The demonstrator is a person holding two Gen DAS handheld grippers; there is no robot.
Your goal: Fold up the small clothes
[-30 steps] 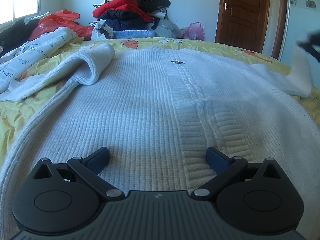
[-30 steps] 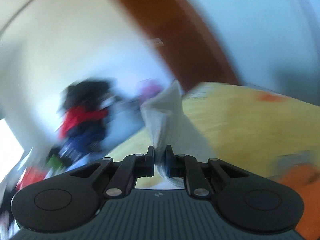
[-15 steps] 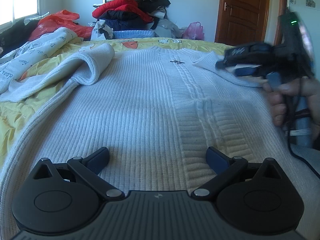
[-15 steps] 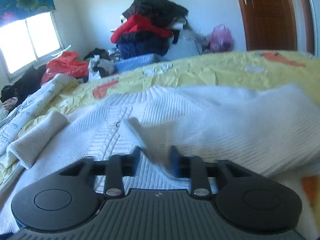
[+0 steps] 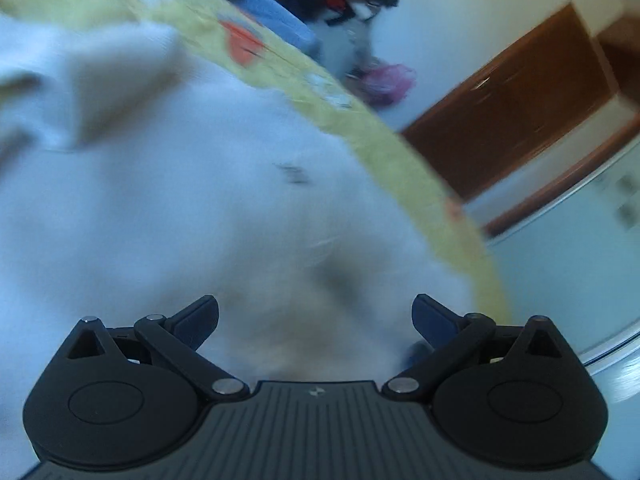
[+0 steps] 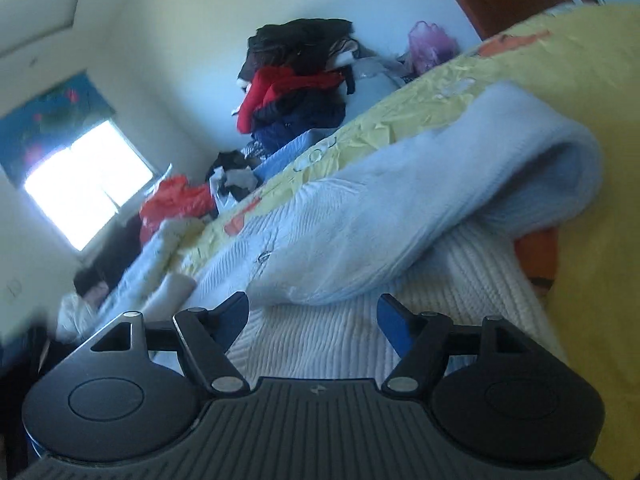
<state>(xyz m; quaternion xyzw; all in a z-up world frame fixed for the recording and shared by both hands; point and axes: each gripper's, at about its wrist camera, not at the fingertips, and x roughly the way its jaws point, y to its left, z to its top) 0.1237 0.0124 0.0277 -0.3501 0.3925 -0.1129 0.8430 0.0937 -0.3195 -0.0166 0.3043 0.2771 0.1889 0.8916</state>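
Your right gripper has just been opening its fingers; they stand wide and hold nothing. The white sweater lies on the bed, sleeve folded over. Your left gripper is wide open too, empty.

Both tools look alike. The left claw sits on a dark grey ribbed plate bearing a small pale mark at its front edge, flanked by two rounded black housings, each with an oval recess. Black link arms run forward from silver rivets to dark blue pads. The right claw has the same black housings, triangular cut-outs, silver pins and blue pads
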